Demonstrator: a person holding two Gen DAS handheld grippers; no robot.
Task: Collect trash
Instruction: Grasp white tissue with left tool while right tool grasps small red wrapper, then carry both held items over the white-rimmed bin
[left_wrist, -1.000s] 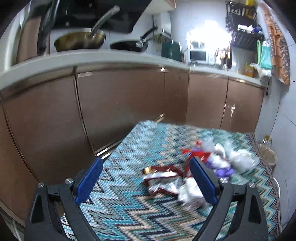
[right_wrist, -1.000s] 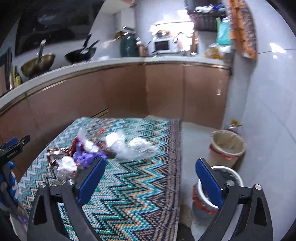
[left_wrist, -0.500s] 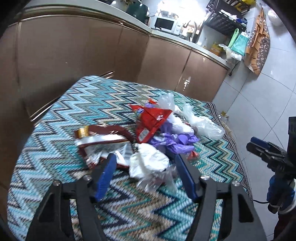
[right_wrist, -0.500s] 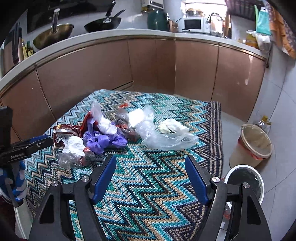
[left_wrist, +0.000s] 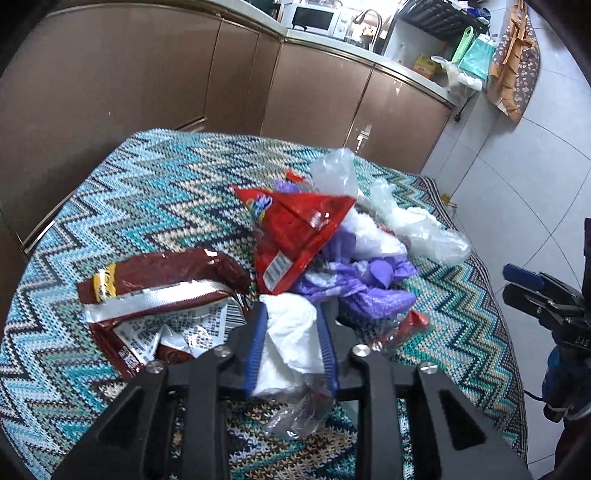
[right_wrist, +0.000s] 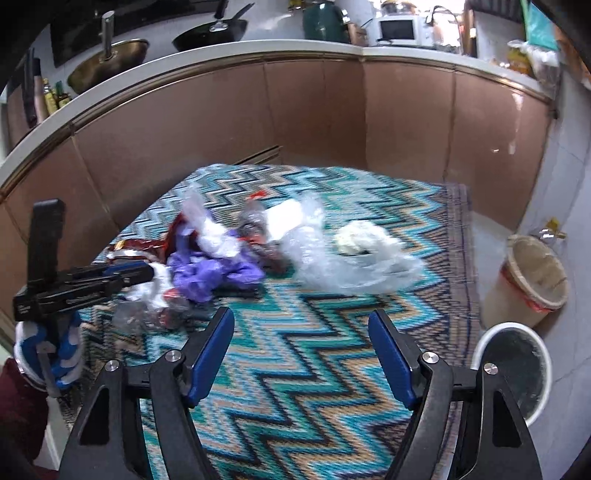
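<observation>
Left wrist view: left gripper (left_wrist: 291, 314) angled down at the near edge of the trash pile.
Left jaws: just been closing; now narrow, pads pressed on white crumpled paper (left_wrist: 291, 332) between them.
Right gripper (right_wrist: 301, 325): jaws wide, slightly narrowed of late, nothing between them; held above bare zigzag cloth (right_wrist: 314, 387).
Trash location: on the cloth; red wrapper (left_wrist: 295, 236), purple glove (left_wrist: 369, 284), clear bag (right_wrist: 354, 266), maroon wrapper (left_wrist: 159, 295) heaped together.
Bins: tan bin (right_wrist: 532, 280) and white bin (right_wrist: 513, 373) on the floor right of the cloth.
</observation>
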